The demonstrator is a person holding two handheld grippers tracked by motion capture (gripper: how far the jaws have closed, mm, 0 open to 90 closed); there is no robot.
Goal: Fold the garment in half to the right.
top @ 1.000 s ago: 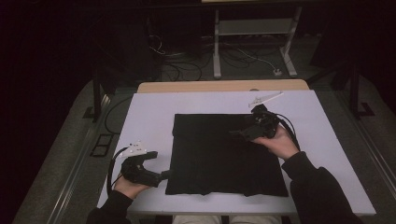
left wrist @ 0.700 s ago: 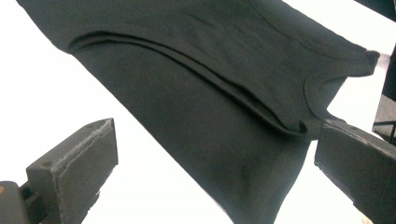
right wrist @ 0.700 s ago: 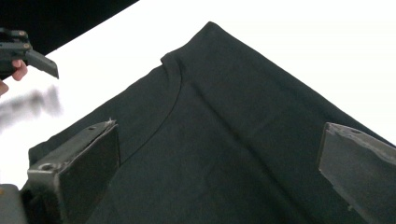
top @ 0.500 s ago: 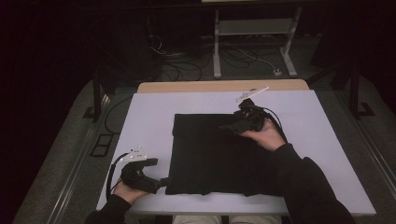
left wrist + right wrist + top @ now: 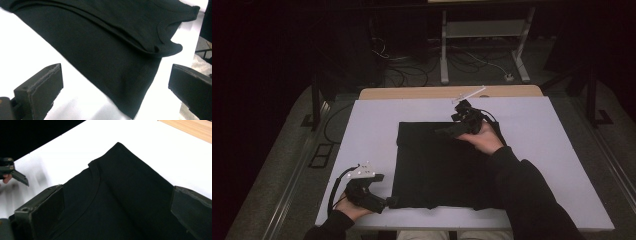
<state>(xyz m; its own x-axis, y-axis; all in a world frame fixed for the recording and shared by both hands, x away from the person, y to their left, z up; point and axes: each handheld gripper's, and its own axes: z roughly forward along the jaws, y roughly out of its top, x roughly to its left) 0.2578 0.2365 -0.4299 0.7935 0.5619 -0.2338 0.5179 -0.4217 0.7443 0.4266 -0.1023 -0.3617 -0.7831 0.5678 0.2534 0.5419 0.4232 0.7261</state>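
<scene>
High view shows a black garment (image 5: 439, 167) lying folded and flat in the middle of the white table (image 5: 362, 130), its near edge close to the person's side. At its near left corner the left gripper (image 5: 388, 202) rests on the table with its jaws spread wide and holding nothing, the corner of the cloth lying between them in the left gripper view. Over the far right part of the garment, the right gripper (image 5: 447, 132) hangs with its jaws likewise released, wide apart above the dark cloth.
</scene>
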